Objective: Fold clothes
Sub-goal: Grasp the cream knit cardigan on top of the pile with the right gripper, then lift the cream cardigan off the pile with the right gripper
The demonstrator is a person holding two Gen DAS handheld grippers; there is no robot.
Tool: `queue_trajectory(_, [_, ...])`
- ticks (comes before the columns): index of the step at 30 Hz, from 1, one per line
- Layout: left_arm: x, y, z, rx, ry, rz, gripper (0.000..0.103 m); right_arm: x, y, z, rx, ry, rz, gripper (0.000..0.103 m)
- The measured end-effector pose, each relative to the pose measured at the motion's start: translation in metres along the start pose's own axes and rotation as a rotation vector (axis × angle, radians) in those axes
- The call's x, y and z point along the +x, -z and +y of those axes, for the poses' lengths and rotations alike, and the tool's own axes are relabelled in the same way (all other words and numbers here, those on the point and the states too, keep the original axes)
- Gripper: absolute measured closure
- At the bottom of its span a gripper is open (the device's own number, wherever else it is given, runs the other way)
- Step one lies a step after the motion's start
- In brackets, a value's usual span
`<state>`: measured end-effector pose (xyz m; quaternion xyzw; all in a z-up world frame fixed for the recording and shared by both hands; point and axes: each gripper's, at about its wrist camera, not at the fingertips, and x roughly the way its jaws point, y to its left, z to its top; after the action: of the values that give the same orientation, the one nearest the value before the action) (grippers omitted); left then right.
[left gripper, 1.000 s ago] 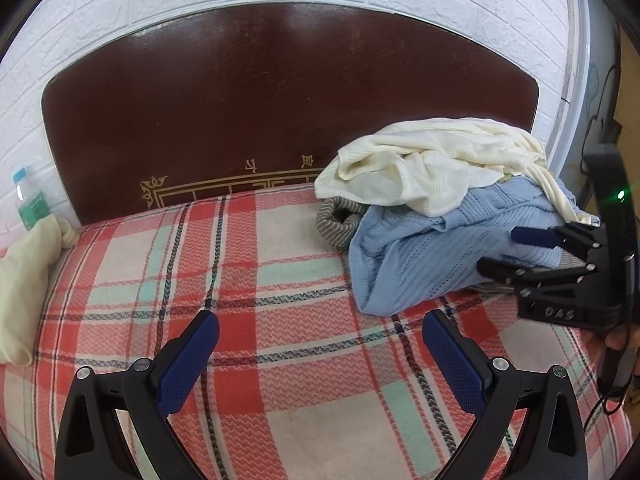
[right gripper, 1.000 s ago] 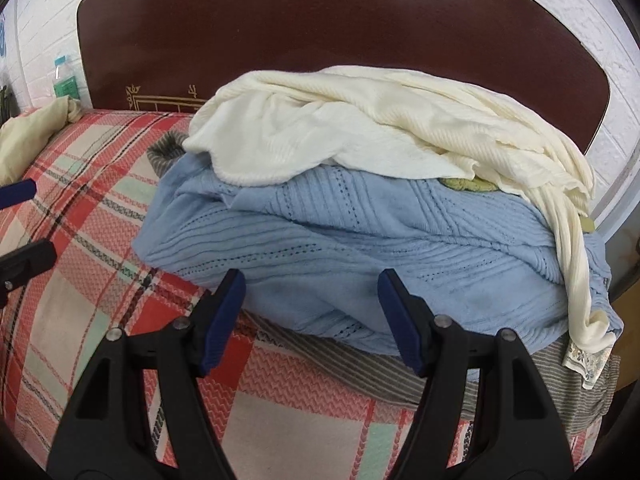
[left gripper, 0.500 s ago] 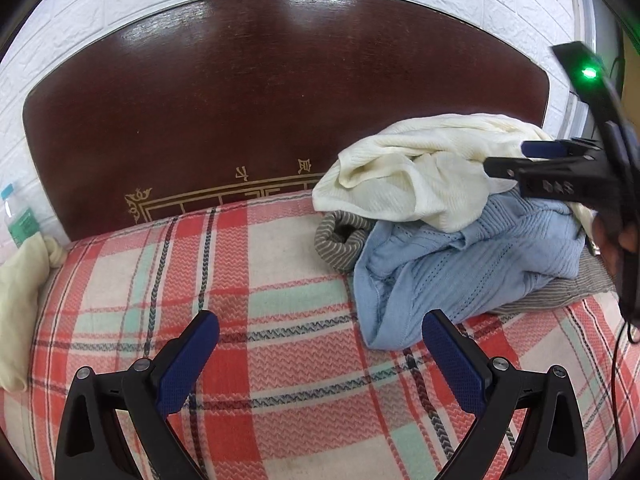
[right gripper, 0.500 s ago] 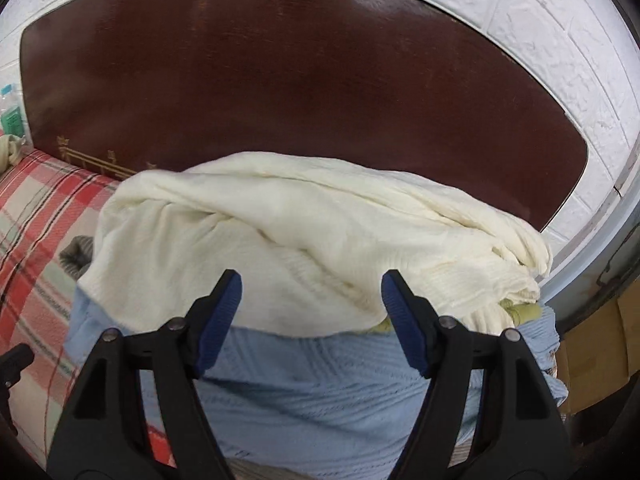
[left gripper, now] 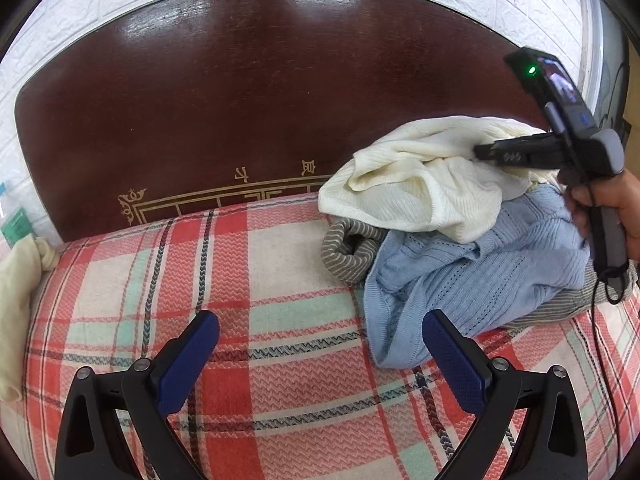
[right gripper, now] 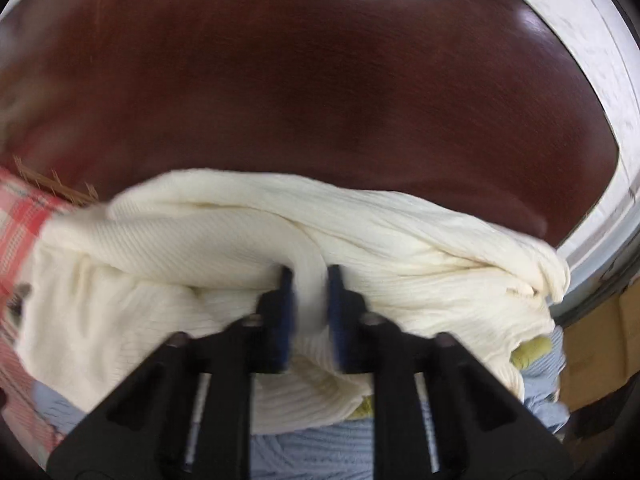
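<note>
Cream knit top (right gripper: 224, 240) on clothes pile (left gripper: 480, 256) by headboard (left gripper: 248, 92) | right gripper (right gripper: 308, 276) jaws just closed, a ridge pinched | left gripper (left gripper: 320, 344) held wide apart, empty, over plaid blanket (left gripper: 280, 264) | top judged ready for lifting and spreading

Counts: grippers, 2: left gripper (left gripper: 320, 356) and right gripper (right gripper: 309, 308). Hands in view, 1: hand (left gripper: 612, 204) on the right one's handle. Garments in the pile, at least 4: 1 cream knit (left gripper: 416, 188), 1 light blue knit (left gripper: 492, 268), 1 grey striped piece (left gripper: 348, 248), 1 yellow-green scrap (right gripper: 530, 350) mostly hidden under the cream. Pale cloth bundle (left gripper: 16, 292) at the bed's left edge: 1. Bottle (left gripper: 14, 226): 1. Plaid blanket (left gripper: 280, 280): 1. Headboard (left gripper: 260, 100): 1
</note>
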<state>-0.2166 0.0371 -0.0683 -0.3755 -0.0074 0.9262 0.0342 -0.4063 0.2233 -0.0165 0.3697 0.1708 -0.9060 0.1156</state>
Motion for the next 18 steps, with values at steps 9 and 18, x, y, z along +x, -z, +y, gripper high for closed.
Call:
queue_trajectory(9, [-0.016,-0.008,0.005,-0.001,0.005,-0.036,0.0,-0.104,0.036,-0.054,0.151,-0.136,-0.158,0.091])
queue_trajectory(18, [-0.024,-0.01,-0.001,0.017,0.023,-0.049,0.0,-0.197,0.116,-0.085,0.278,-0.216,-0.252,0.092])
